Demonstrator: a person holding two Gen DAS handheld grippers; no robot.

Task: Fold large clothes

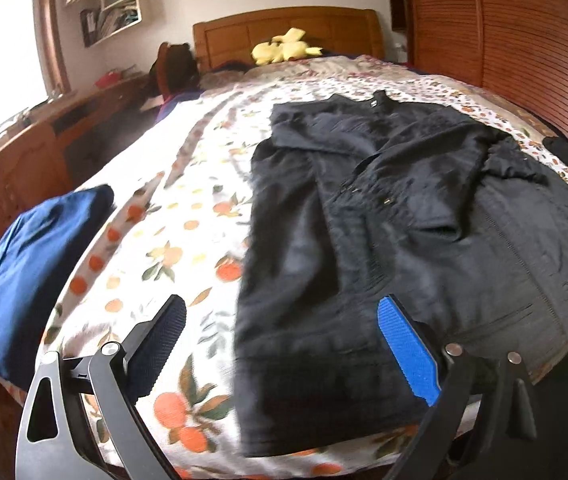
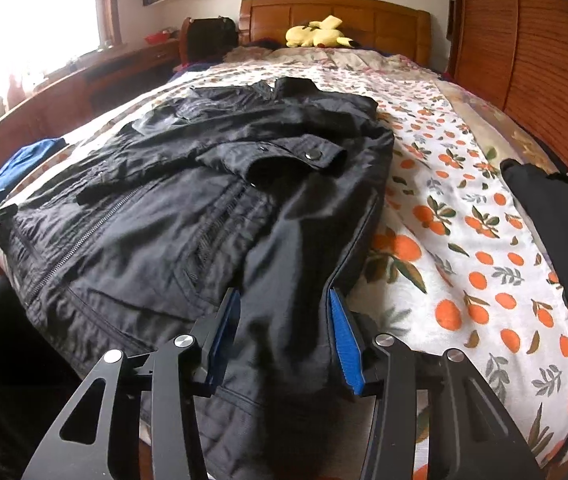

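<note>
- Black zip-front fabric jacket (image 2: 212, 200) lies flat on the orange-print bedsheet (image 2: 463, 208), sleeves folded in.
- Your left gripper (image 1: 284, 344) gapes empty; your right gripper (image 2: 284, 336) straddles the hem, grip unclear.
- Next: pinch the hem and fold toward the collar.

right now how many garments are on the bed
3 in view: black jacket spread mid-bed, folded blue garment at its left edge, dark garment at right edge. More may lie hidden.

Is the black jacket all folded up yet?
Not yet. Both sleeves already lie across the black jacket on the bed. The right gripper has its bottom hem between its fingers; the left gripper is open, holding nothing. Folding the bottom up remains. A blue garment already sits folded.
</note>
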